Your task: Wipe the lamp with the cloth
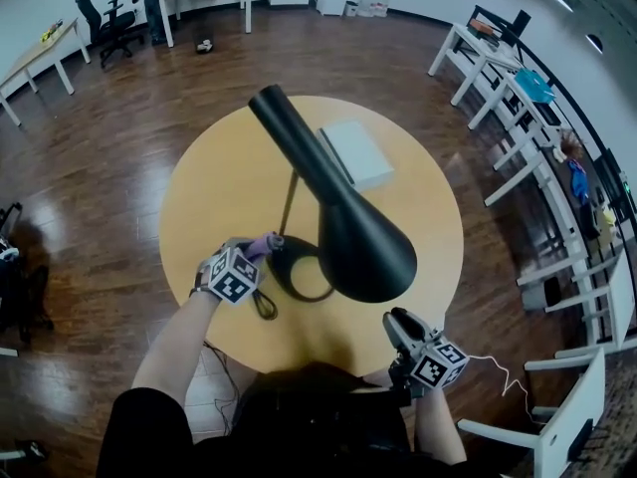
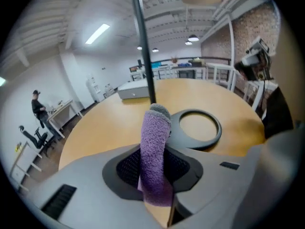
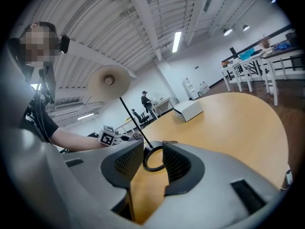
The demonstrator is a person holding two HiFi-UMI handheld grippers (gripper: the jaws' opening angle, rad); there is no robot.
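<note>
A round wooden table (image 1: 199, 197) stands on a dark plank floor (image 1: 90, 157), with white desks (image 1: 498, 78) along the right side of the room. In the head view a black lamp (image 1: 338, 207) rises from the table. Its cone shade (image 1: 363, 252) hides part of the tabletop and part of its ring base (image 1: 281, 270). The left gripper (image 1: 267, 246) sits just left of that base, clamped on a purple cloth (image 1: 257, 242) whose end reaches the foot of the thin stem (image 1: 289, 202). The right gripper (image 1: 396, 319) hangs at the table's near edge, well apart from the lamp. A flat white box (image 1: 355, 152) lies beyond the shade. The person's body is cut off at the bottom edge.

In the left gripper view the jaws press the folded cloth from both sides. It stands up out of them, and its top meets the stem just ahead, though whether it presses there cannot be told. The ring base lies ahead and to the right. The shade is cut off at the top edge.

In the right gripper view the jaws stand partly apart with nothing between them, and the ring base shows through the gap, well ahead. The shade's open mouth is above and left of the jaws. The left gripper's marker cube (image 3: 108, 136) shows left of the stem, hiding its jaws.
</note>
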